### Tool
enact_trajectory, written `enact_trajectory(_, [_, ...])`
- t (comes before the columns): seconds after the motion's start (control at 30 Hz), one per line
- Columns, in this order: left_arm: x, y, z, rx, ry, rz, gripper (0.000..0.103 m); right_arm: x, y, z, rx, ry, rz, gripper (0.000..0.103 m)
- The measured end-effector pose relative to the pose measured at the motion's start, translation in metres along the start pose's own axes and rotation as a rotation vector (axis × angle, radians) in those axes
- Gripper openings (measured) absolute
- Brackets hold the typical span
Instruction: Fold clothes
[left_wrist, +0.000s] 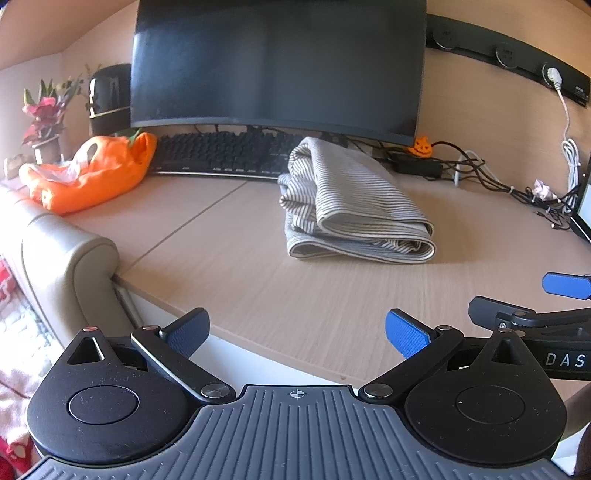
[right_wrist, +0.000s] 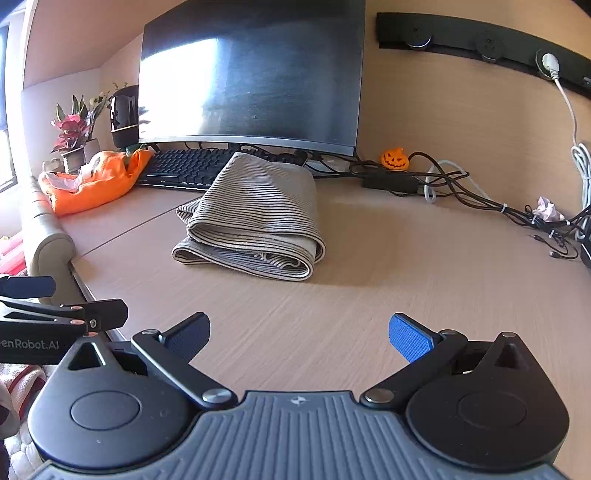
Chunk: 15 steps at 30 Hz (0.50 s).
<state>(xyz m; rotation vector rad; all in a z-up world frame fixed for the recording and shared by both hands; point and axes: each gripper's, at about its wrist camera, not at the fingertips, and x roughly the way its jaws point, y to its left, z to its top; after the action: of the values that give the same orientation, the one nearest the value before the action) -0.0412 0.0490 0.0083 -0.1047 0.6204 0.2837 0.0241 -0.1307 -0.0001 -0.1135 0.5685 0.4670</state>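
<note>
A grey striped garment (left_wrist: 351, 206) lies folded in a thick bundle on the wooden desk (left_wrist: 240, 295), in front of the keyboard; it also shows in the right wrist view (right_wrist: 255, 218). My left gripper (left_wrist: 297, 332) is open and empty above the desk's near edge, well short of the garment. My right gripper (right_wrist: 299, 336) is open and empty, also near the front of the desk (right_wrist: 406, 277). The right gripper's fingers (left_wrist: 565, 286) show at the right edge of the left wrist view. The left gripper's fingers (right_wrist: 29, 286) show at the left edge of the right wrist view.
An orange cloth (left_wrist: 92, 173) lies at the desk's far left. A black keyboard (left_wrist: 225, 151) and monitor (left_wrist: 277, 66) stand behind the garment. Cables (right_wrist: 480, 195) and a small pumpkin figure (right_wrist: 394, 158) sit at the back right. A padded armrest (left_wrist: 70, 258) borders the desk on the left.
</note>
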Motion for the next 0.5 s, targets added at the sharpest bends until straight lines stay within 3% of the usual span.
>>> enact_trajectory(0.5, [0.0036,0.002,0.0007,-0.005,0.011,0.001,0.103,0.0017,0.0006,0.0014,-0.005,0.002,0.008,0.103])
